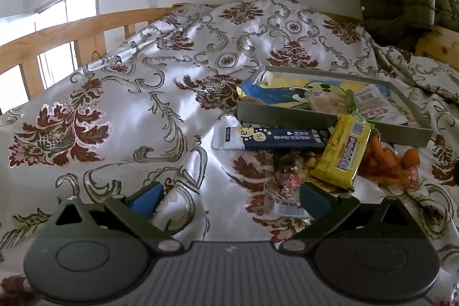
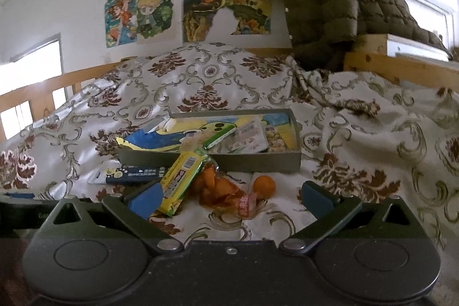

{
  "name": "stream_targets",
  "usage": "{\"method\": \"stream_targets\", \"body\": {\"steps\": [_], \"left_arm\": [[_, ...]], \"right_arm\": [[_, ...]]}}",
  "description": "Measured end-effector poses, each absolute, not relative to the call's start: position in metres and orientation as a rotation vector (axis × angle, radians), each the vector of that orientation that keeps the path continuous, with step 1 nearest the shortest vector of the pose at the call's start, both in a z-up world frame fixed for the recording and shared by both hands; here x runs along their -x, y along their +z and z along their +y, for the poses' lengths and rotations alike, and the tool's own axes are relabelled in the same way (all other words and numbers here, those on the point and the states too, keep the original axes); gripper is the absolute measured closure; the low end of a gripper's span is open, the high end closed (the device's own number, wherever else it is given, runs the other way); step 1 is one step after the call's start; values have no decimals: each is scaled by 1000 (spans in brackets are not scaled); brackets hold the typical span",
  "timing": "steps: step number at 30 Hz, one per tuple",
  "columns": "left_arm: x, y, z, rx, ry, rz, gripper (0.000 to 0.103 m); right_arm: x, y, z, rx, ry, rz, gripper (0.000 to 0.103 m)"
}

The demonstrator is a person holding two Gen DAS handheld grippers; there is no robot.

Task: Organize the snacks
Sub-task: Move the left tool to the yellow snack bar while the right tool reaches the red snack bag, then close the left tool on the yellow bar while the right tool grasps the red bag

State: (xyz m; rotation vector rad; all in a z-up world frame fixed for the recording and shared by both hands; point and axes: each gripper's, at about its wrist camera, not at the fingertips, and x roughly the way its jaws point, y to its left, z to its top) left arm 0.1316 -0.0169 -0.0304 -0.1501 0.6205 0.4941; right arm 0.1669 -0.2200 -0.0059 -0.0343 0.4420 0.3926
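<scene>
Right now both grippers hang wide open over the quilt [image 1: 137, 93] and hold nothing. Ahead of the left gripper [image 1: 229, 200], a clear candy bag [image 1: 287, 185] lies just past its right fingertip, with a dark sachet [image 1: 272, 138] further ahead beside the tray [image 1: 287, 115]. Ahead of the right gripper [image 2: 229, 198], a yellow pack [image 2: 183, 179] rests just beyond its left fingertip, leaning up onto the tray [image 2: 258, 162] wall, and an orange snack bag [image 2: 221, 188] sits between the jaws' line and the tray, with one round orange piece [image 2: 264, 185] just beside it.

All of these look light. The yellow pack seems a flat, fairly stiff bar in slick film, so it would likely be best pinched across its narrow width near the middle. The orange bag and the candy bag look soft, crinkly and lumpy; a grip on the bunched film at an end seems safer than squeezing the contents. The sachet is thin and flat on soft bedding, so its edge may be hard to get under.

By count: one tray, four packets outside it, one loose orange piece, and about three packets already inside the tray, though overlap makes that uncertain.
</scene>
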Motion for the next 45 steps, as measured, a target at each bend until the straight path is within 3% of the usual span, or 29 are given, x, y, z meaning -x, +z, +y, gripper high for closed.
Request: {"method": "stream_targets", "body": {"steps": [12,45], "left_arm": [[-160,-33,-11,172,537,640,1],[-261,-50,-49,-80,149,696,1]], "right_arm": [[-213,-25,-206,190,437,384,1],[-274,-69,-208,282,561,495,1]]}}
